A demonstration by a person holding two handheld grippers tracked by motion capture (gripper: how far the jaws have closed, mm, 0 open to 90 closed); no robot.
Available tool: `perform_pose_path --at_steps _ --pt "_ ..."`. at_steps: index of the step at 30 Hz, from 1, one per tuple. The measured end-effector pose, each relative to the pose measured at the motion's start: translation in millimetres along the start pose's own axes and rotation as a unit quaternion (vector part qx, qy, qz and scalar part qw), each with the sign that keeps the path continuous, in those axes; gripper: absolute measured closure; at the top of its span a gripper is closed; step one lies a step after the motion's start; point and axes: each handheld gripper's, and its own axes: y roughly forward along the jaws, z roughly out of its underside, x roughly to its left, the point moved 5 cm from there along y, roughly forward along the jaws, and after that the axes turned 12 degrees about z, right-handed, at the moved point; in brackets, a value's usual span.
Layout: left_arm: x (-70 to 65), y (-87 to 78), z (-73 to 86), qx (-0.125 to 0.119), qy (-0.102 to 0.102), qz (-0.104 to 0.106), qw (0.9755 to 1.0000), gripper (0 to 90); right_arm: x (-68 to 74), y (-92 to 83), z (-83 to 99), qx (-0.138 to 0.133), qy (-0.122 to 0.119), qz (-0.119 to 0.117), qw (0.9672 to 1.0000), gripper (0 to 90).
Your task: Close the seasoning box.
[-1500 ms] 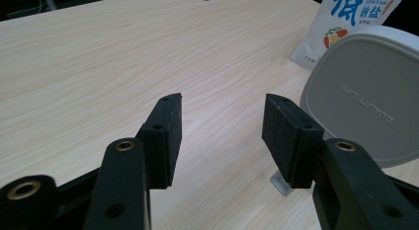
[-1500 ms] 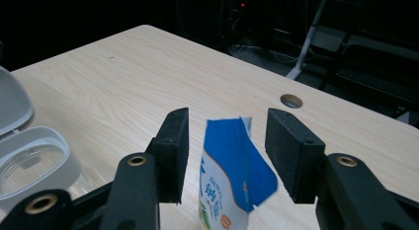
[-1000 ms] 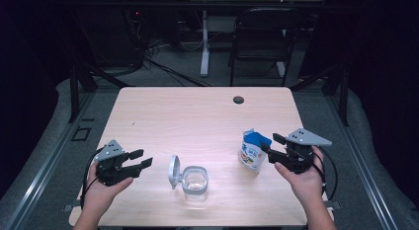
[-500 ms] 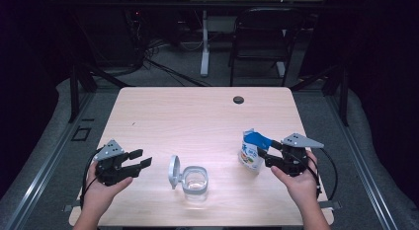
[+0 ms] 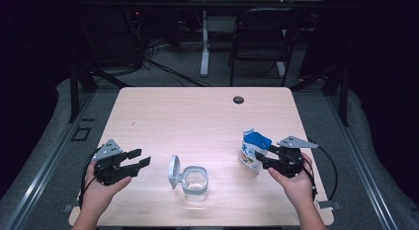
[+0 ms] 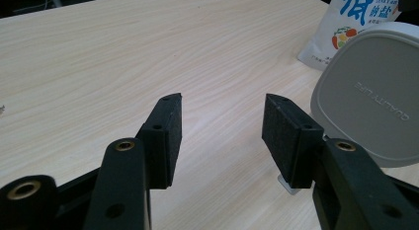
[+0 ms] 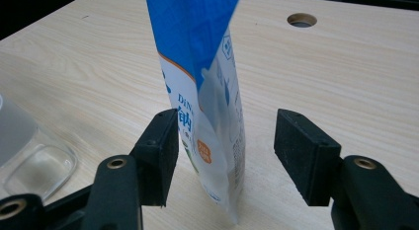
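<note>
I am viewing the pale wooden table [image 5: 197, 116] from high overhead, facing forward. Both gripper views are looking low and close across it, sharing the standing blue-and-white pouch [image 7: 207, 92] [image 6: 360, 18].

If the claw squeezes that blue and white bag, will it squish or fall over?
The bag looks like a thin, soft pouch with creases, so it would probably squish and bend rather than stay stiff. It stands tall on a narrow bottom, so a sideways nudge might tip it. The right claw is open around it, with a gap on one side, so closing unevenly may push it over.
</note>
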Motion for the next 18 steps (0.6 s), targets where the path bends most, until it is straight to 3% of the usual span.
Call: perform_pose_path --at_steps 6,10,18 --pt "0.5 -0.6 0.1 0.0 0.0 0.0 1.0 50.6 0.8 8.6 6.1 0.004 0.011 0.001 0.9999 43.1" --pt "1.0 -1.0 0.3 0.001 -0.001 -0.001 1.0 50.6 2.1 16.4 13.0 0.007 0.004 0.01 0.9999 44.9" --pt "2.0 -1.6 0.8 0.004 -0.002 -0.003 1.0 50.6 7.2 25.4 21.6 0.008 -0.004 0.004 1.0 44.8"
